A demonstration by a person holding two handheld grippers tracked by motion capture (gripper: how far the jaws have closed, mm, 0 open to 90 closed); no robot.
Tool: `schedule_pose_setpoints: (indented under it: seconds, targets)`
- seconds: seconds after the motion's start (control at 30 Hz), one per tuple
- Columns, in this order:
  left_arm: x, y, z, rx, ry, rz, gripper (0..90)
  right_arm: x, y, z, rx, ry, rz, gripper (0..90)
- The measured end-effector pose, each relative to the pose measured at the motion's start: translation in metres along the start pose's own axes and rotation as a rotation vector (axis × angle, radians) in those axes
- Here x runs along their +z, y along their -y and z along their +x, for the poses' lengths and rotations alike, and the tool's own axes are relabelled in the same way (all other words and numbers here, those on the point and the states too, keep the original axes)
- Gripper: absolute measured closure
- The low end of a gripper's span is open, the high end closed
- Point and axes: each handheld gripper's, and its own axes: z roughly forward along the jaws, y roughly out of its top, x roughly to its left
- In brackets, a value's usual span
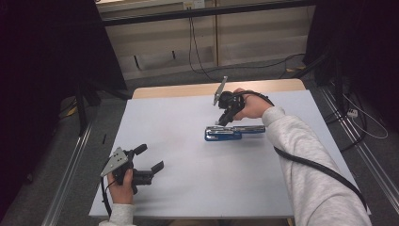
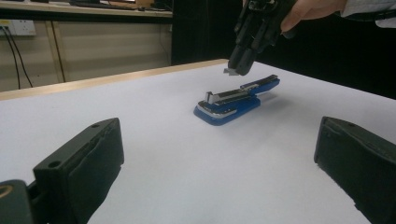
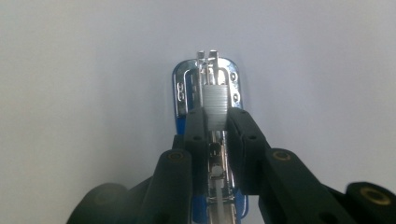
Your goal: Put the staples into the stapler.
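A blue stapler (image 1: 234, 133) lies opened on the white table (image 1: 197, 188), right of centre, its metal channel facing up (image 3: 183, 86). My right gripper (image 1: 221, 121) points down over the stapler's left end, shut on a silver strip of staples (image 3: 217, 105). The strip hangs just above the channel (image 2: 229, 71) and the stapler (image 2: 231, 101). In its own view the right gripper (image 3: 217, 119) has its jaws pinched on the strip's two sides. My left gripper (image 1: 150, 157) rests near the table's front left, open (image 2: 219, 135), with nothing between its jaws.
The table's far edge is bare wood (image 1: 188, 89). Beyond it, cables (image 1: 197, 56) run down a pale wall to the floor. Dark curtains (image 1: 42, 70) stand on both sides. A metal rail (image 1: 70, 165) runs along the floor at left.
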Motion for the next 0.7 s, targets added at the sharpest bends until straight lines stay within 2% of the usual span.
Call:
schedule_pose_setpoints:
  seconds: [0.07,0.2,0.33,0.63,0.7]
  targets:
    - [-0.001,0.000,-0.001,-0.003,0.002,-0.003,1.5,-0.001,0.000,0.000,0.014,-0.005,0.001,78.6]
    - [-0.001,0.000,-0.001,-0.019,-0.005,-0.008,1.5,0.001,-0.003,-0.001,-0.003,0.002,-0.003,78.6]
    - [-0.001,0.000,-0.001,-0.022,-0.004,-0.006,1.5,0.004,-0.007,0.000,0.000,-0.008,-0.003,78.7]
    - [0.000,0.000,-0.001,-0.016,-0.006,0.001,1.5,0.010,-0.012,0.001,-0.002,-0.015,-0.006,78.6]
    - [0.000,0.000,-0.001,-0.016,-0.003,0.002,1.5,0.011,-0.013,0.000,-0.018,-0.019,-0.009,78.6]
